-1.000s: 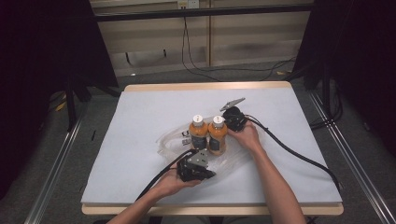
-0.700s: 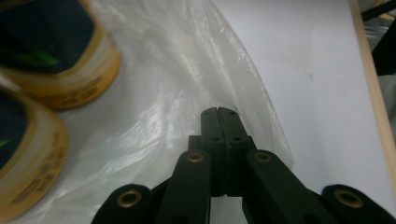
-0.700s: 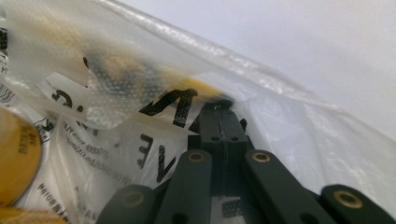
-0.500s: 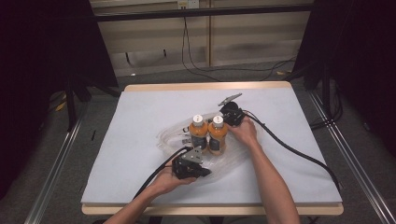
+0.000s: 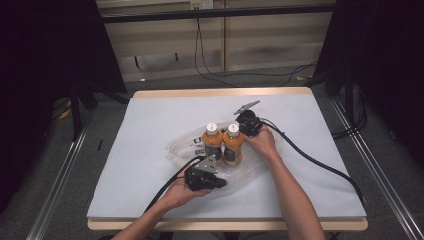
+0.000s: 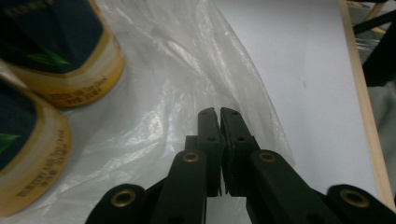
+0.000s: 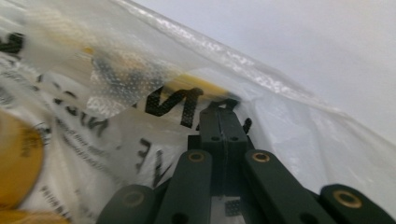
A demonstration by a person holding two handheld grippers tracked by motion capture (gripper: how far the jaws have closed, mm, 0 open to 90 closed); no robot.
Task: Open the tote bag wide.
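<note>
Now my left gripper (image 5: 216, 183) sits near the front of the table (image 5: 150, 120), its jaws pressed together on the near edge of the clear plastic bag (image 6: 187, 84); in the left gripper view the film runs under the tips and appears pinched between them, though I cannot be sure how much is caught. My right gripper (image 5: 243, 125) is at the far side of the bag, just beside the right-hand bottle, and in the right gripper view its jaws are closed with the printed film (image 7: 154, 107) draped over and around the tips, so I judge it holds the plastic there.

The two orange bottles (image 5: 223, 145) stand upright, touching each other, on the bag's film near the middle of the table, between my two grippers.

What worries me is the bottles. If I pull the two edges apart or lift them unevenly, the film under the bases may drag and tip one bottle into the other. The plastic is thin and slick, so a shallow pinch could slip free on either side. A sharp tug from the right, so close to a bottle, could also knock it.
</note>
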